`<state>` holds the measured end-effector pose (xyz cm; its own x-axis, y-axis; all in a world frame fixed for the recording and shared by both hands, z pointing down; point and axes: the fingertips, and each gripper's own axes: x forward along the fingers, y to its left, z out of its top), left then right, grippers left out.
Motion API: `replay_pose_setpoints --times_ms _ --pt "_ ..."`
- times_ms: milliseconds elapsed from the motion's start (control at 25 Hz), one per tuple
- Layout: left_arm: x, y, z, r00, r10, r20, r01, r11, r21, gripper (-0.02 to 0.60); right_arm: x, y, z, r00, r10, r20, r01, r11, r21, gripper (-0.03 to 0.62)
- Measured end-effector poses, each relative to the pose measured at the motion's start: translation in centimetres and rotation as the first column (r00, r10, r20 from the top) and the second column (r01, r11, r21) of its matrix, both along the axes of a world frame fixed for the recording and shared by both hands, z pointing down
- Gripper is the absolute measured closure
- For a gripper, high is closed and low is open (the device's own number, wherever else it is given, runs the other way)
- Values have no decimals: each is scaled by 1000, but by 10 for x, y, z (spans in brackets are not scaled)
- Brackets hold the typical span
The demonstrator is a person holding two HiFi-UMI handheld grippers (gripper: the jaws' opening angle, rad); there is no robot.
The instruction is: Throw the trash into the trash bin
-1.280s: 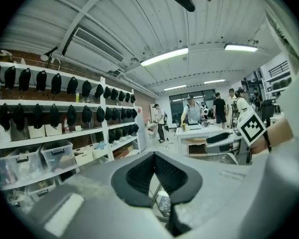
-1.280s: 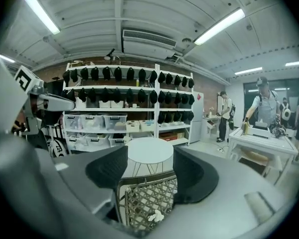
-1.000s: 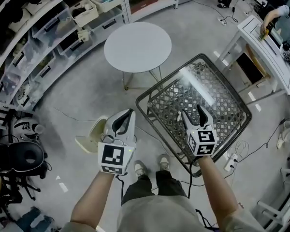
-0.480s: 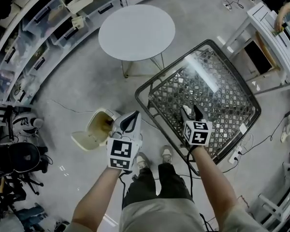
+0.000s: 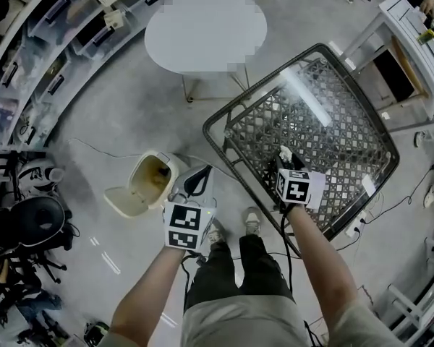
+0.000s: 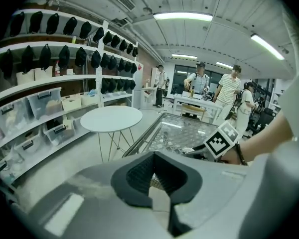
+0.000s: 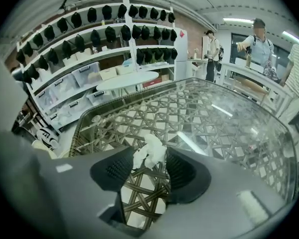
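A crumpled white tissue [image 7: 149, 154] lies near the front corner of the glass-topped wicker table [image 7: 204, 116]. My right gripper [image 7: 150, 159] has come down over it. The tissue now sits between its fingertips, close to both pads, and I see no squeeze on it. Its jaws have just been closing. In the head view the right gripper [image 5: 284, 159] is at the table's [image 5: 224, 132] near edge. The beige trash bin [image 5: 150, 179] stands on the floor left of the table with its lid [image 5: 124, 202] flipped open. My left gripper [image 5: 200, 172] hangs beside the bin, shut and empty [image 6: 154, 156].
A round white table [image 6: 112, 118] stands beyond the bin. Shelves with boxes and dark caps [image 6: 65, 59] line the left wall. Several people stand at a white desk [image 6: 204, 86] in the back. Black equipment [image 5: 22, 230] and a cable lie on the floor at left.
Both grippers have sunk. The right one has dropped to the tabletop and narrowed its jaws around the tissue. The left one now hangs lower, beside the open bin.
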<state>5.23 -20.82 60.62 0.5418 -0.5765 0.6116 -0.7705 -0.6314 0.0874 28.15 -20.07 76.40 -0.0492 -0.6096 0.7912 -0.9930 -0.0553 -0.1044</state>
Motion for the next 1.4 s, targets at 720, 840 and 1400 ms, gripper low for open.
replay_pose_setpoints --times_ms 720,840,1400 --pt "-58 10 -43 994 -105 4 105 992 67 578 -16 -14 -113 994 -92 -59 102 974 201 502" --pt "-80 7 -66 990 -138 5 137 986 96 578 -40 -25 -163 981 -170 -96 191 941 278 502" --pt "-238 30 -115 923 -382 55 366 911 190 578 -260 -58 -267 818 -569 -84 540 710 452 503"
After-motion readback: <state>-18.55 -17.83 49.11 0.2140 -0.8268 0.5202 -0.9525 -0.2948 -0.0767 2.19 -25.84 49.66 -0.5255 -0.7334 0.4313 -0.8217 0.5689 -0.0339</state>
